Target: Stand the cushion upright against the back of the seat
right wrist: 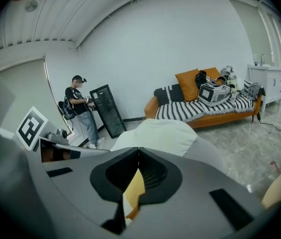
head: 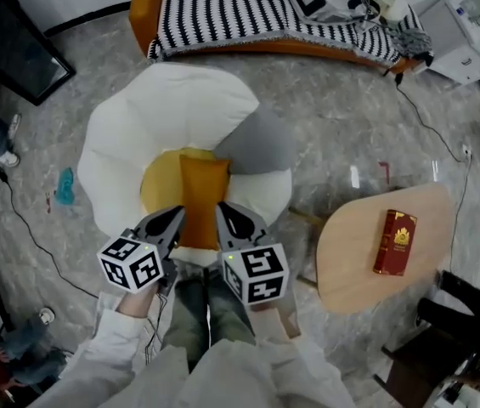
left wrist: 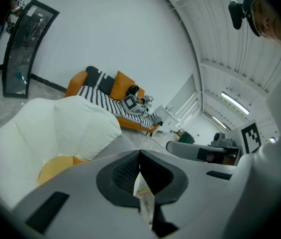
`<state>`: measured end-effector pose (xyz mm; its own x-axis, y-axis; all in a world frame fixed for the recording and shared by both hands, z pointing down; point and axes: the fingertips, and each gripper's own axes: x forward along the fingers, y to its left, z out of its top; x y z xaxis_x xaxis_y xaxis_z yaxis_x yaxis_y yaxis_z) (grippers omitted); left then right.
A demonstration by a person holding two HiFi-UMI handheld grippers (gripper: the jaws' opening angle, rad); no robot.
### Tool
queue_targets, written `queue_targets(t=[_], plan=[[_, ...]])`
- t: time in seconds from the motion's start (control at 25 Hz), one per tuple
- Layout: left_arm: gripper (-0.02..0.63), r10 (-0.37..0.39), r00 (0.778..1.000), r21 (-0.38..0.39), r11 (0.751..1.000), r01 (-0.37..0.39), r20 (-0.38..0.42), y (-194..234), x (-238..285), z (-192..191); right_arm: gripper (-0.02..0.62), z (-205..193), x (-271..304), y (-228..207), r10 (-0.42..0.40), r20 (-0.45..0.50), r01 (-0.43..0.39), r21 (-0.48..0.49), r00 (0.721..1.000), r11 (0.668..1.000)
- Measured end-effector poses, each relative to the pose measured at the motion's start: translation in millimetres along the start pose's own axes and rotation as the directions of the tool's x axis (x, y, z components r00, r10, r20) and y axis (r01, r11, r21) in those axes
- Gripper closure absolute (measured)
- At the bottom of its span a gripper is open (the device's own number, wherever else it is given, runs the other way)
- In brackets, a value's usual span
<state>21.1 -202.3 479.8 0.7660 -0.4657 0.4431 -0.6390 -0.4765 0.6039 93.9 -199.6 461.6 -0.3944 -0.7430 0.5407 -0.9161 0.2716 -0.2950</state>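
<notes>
Item: orange rectangular fabric cushion (head: 203, 189), plain cover, soft-edged, no pattern or piping that you can make out.
Location: just ahead of both tool tips, its near short edge between them and its long side running away from you.
Support: it lies on the round yellow seat pad (head: 159, 181) of the white puffy petal-shaped armchair (head: 172, 100). The chair's tall white back rises beyond the cushion's far end.
Neighbour: a grey padded section (head: 256, 143) of the chair sits ahead of your right tool, at the cushion's far right corner.
Left tool (head: 174, 215): jaws pressed together with nothing between them, tips beside the cushion's near left corner. Contact cannot be confirmed.
Right tool (head: 225, 211): jaws likewise together and empty, tips beside the near right corner.
Progress: nothing done, by the look of it. The cushion appears to lie flat and is not yet gripped.
Remaining: spread the jaws, take the cushion, tip it onto an edge and lean it against the white back.
Handling note: the cushion will likely sag, so a grip at each side should suit.
Off to the side: a pale wooden bench (head: 350, 262) carrying a red box (head: 395, 242), well to the right of your right tool.
</notes>
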Motion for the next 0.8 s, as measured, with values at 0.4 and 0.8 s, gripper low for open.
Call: queue_targets(t=[0.4,0.8], plan=[[0.600,0.021,0.999,-0.027,0.999,-0.023,-0.041,60,57,-34,0.583,-55,68,-43,0.001,-0.052,0.002,0.050,0.999,0.999],[0.600,0.044,0.998,-0.083,0.995,-0.049,-0.054,123,110,-68,0.583,-108,131,-87,-0.035,-0.072,0.046,0.151,0.997,0.988]])
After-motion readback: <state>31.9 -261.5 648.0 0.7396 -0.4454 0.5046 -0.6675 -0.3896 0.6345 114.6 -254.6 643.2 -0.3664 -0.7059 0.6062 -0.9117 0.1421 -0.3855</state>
